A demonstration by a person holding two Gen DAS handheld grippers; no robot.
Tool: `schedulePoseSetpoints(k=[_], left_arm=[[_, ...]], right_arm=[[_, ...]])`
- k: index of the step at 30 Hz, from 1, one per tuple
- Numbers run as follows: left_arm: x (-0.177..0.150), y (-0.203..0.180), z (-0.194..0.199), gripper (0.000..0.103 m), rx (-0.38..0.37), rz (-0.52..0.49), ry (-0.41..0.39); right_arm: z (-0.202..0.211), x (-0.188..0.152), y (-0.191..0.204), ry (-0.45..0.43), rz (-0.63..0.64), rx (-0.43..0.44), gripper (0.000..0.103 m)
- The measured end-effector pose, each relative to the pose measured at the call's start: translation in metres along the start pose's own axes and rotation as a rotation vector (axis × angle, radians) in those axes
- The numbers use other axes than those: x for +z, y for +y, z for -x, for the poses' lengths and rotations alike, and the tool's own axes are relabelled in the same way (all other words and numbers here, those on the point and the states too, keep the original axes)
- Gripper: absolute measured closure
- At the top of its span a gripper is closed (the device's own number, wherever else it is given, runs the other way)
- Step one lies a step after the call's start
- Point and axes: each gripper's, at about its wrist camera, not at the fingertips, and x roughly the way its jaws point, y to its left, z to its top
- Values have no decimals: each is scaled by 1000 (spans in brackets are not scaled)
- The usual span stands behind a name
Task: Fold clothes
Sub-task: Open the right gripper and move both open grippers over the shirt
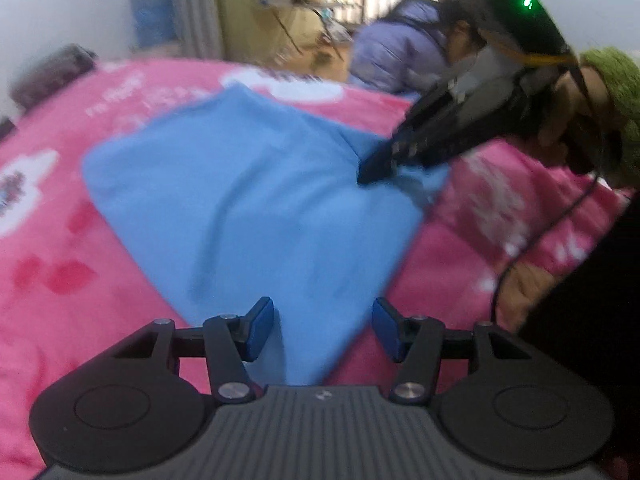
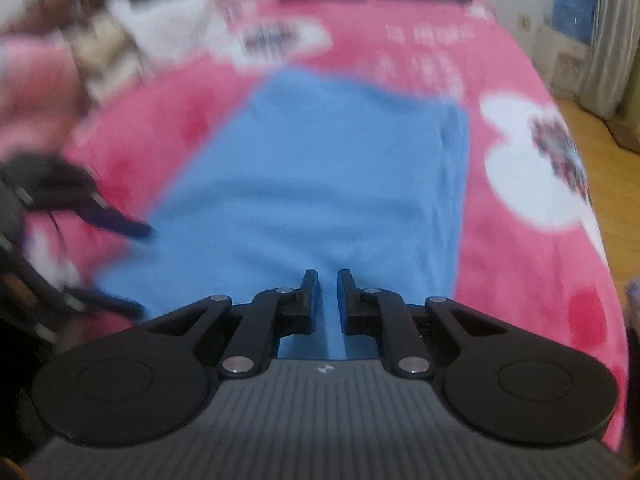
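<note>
A light blue garment (image 1: pixel 248 184) lies spread on a pink patterned bedspread (image 1: pixel 72 208). In the left wrist view my left gripper (image 1: pixel 323 328) stands open; a narrow near corner of the garment runs between its blue pads (image 1: pixel 260 330) without touching them. My right gripper (image 1: pixel 366 172) comes in from the upper right, pinching the garment's right edge, where the cloth bunches into dark folds. The right wrist view is blurred: the right gripper (image 2: pixel 328 292) is nearly closed with blue garment (image 2: pixel 320 168) in the slit. The left gripper (image 2: pixel 140 270) shows at the left edge, fingers apart.
A hand in a green sleeve (image 1: pixel 612 80) holds the right gripper, and a black cable (image 1: pixel 520 248) trails from it. A person in a purple padded jacket (image 1: pixel 396 56) leans at the bed's far side. White items (image 2: pixel 168 24) lie near the head. Wooden floor (image 2: pixel 600 140) borders the bed.
</note>
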Motion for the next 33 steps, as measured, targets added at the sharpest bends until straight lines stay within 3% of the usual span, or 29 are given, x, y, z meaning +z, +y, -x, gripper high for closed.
schedulePoseSetpoints(k=[4, 7, 10, 13, 17, 21, 25, 29, 33], left_arm=[[0, 3, 0, 47, -14, 9, -15], [9, 12, 0, 47, -36, 59, -55], [22, 14, -11, 47, -24, 34, -84], [29, 17, -29, 48, -33, 48, -78], [23, 24, -24, 48, -132, 116, -38], [13, 31, -8, 49, -214, 191, -32], [19, 41, -1, 49, -202, 217, -72], [23, 47, 0, 49, -146, 206, -56], [10, 42, 11, 49, -102, 175, -20]], right_arm=[[21, -3, 0, 84, -5, -17, 95], [20, 12, 12, 51, 46, -14, 93], [18, 28, 24, 12, 99, -9, 93], [-8, 48, 38, -26, 138, 37, 93], [-37, 47, 42, 50, 181, 70, 94], [-14, 42, 31, 158, 182, 118, 94], [5, 56, 29, 95, 173, 116, 93], [-12, 76, 35, -13, 162, 170, 94], [-35, 62, 39, 102, 207, 213, 93]])
